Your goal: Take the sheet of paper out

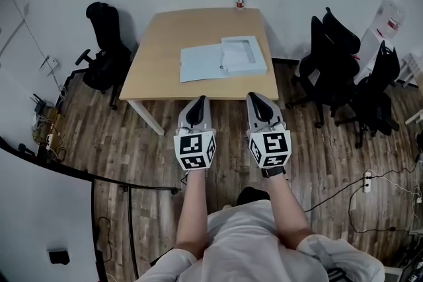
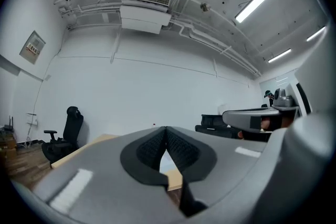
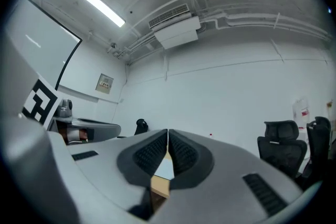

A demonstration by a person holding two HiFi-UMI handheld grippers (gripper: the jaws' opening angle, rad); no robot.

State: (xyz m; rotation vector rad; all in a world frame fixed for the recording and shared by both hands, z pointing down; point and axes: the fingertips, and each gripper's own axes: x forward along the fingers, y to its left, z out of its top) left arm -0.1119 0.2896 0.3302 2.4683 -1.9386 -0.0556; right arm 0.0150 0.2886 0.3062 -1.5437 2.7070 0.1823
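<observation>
Holding left gripper [image 1: 200,100] and right gripper [image 1: 255,98] level, short of tabletop [image 1: 165,43] near edge, jaws fully closed, gripping nothing. Lying toward near right corner: sheet of paper [image 1: 239,53], apparently inside folder [image 1: 201,65]. Expecting light, limp, slippery handling; pinching an exposed edge.

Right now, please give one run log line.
left hand-held gripper: shut, empty | right hand-held gripper: shut, empty | pale blue flat folder: untouched on wooden table

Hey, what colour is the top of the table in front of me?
Light tan wood. The table shows best in the head view.
</observation>
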